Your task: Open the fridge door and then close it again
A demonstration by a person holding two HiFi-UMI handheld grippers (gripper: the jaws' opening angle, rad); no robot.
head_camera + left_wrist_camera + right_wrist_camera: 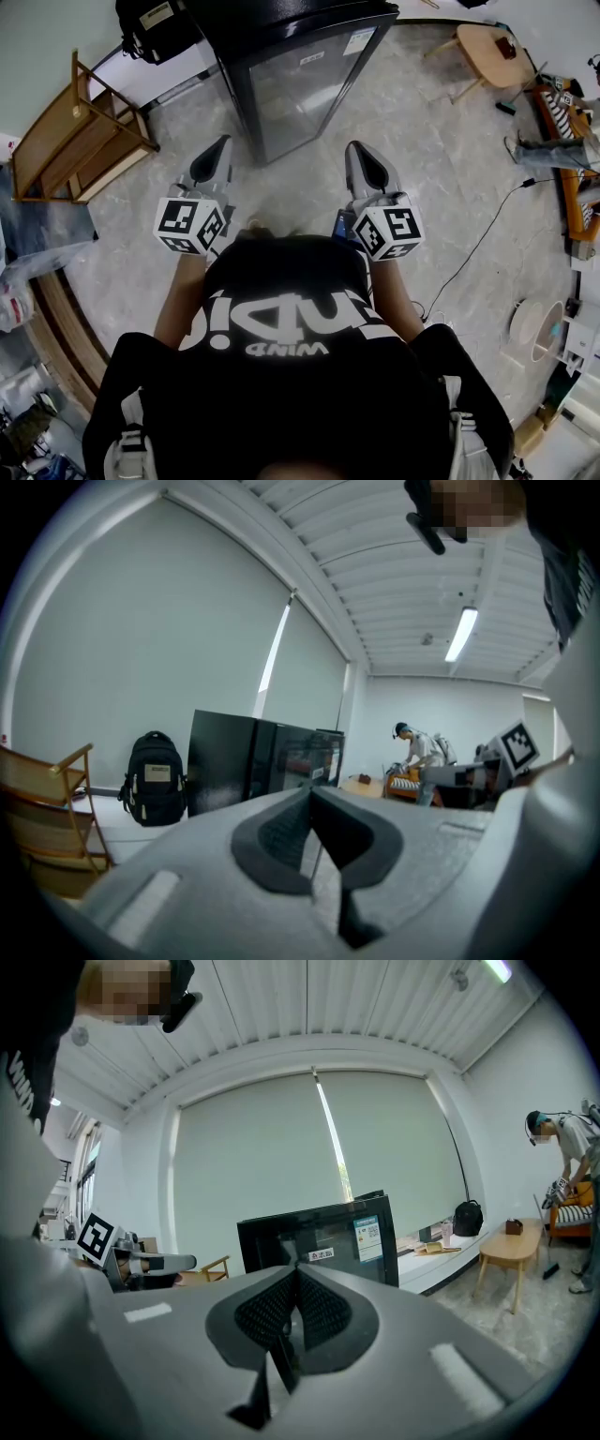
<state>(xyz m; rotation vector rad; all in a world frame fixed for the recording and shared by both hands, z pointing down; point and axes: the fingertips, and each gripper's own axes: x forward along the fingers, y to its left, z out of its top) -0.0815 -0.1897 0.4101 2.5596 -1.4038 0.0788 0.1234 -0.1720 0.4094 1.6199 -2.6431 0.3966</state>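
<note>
Left gripper (221, 142) and right gripper (356, 147): clamped fully together, holding nothing. Fridge (236, 80): on floor (412, 169) just ahead, clear of both, door (307, 92) closed.

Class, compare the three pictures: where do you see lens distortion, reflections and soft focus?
Head view: strong fisheye, floor curving round the fridge, whose front shows pale reflections. Left gripper view: dark rounded corners, a bright ceiling lamp, the near left gripper soft. Right gripper view: the pale blind bows outward; the right gripper looks soft too.
</note>
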